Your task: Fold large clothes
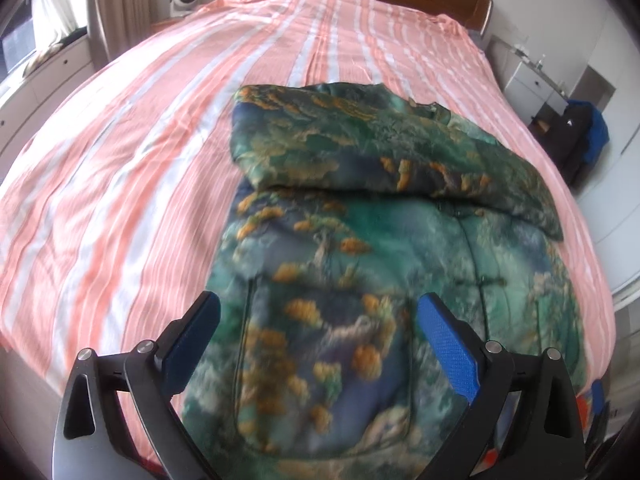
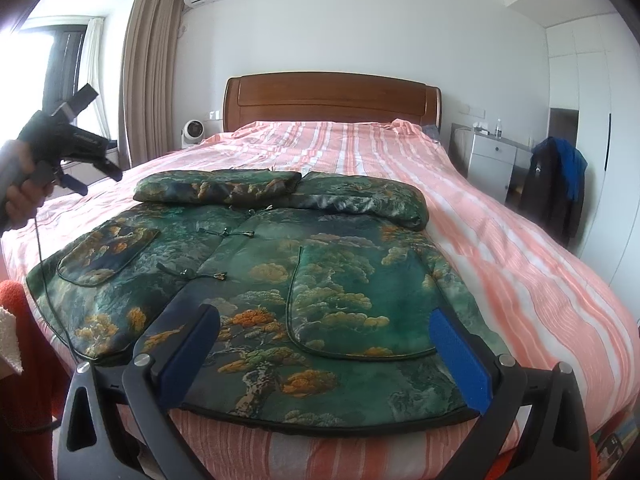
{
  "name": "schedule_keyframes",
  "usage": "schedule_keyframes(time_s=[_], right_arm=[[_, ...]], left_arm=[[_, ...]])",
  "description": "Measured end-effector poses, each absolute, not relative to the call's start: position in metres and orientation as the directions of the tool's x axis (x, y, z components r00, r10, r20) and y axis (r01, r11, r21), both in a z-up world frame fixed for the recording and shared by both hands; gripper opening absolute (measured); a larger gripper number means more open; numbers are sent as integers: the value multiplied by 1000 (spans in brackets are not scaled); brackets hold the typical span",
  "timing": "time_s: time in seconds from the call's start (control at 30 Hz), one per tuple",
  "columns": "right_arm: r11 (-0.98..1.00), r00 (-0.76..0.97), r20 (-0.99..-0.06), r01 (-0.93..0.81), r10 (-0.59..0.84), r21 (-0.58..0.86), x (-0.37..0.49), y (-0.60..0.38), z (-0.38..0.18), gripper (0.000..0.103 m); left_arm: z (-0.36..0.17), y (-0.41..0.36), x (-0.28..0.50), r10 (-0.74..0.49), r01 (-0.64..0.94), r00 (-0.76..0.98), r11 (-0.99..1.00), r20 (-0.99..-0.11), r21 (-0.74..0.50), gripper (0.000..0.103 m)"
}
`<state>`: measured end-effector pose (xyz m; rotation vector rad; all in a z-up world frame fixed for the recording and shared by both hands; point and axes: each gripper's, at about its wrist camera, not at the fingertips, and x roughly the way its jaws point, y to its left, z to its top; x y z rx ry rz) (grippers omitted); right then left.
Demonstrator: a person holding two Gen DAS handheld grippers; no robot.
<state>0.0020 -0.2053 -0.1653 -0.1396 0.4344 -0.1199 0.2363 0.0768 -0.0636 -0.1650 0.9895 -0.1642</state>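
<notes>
A green padded jacket (image 2: 280, 280) with a gold tree print lies flat on the pink striped bed (image 2: 500, 248), front side up. Both sleeves (image 2: 224, 190) are folded across its top. In the left wrist view the jacket (image 1: 360, 272) fills the lower middle. My left gripper (image 1: 320, 320) hangs open above the jacket's body, with nothing between its blue pads (image 1: 452, 348). From the right wrist the left gripper (image 2: 98, 182) shows at the far left in a person's hand (image 2: 18, 196), off the jacket's left side. My right gripper (image 2: 324, 318) stands open over the jacket's near hem, holding nothing.
A wooden headboard (image 2: 332, 98) closes the far end of the bed. A small white fan (image 2: 193, 132) stands at its left, a white nightstand (image 2: 490, 160) and dark clothes on a chair (image 2: 556, 184) at its right. A thin cable (image 2: 42, 264) hangs over the jacket's left edge.
</notes>
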Motion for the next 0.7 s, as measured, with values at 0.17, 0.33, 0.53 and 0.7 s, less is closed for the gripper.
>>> schedule_keyframes(time_s=[0.17, 0.33, 0.53, 0.7], right_arm=[[982, 899, -415, 75, -142, -174, 2, -201, -167, 103], [980, 901, -411, 68, -140, -185, 2, -197, -167, 103], [978, 901, -411, 62, -139, -197, 1, -194, -168, 103], [978, 900, -412, 63, -142, -199, 0, -193, -169, 103]], left_arm=[[-63, 83, 215, -199, 48, 564, 977, -802, -208, 99], [-69, 93, 207, -180, 14, 565, 978, -805, -209, 99], [-77, 106, 200, -180, -46, 559, 968, -810, -247, 99], [-77, 111, 195, -176, -63, 567, 965, -804, -256, 99]])
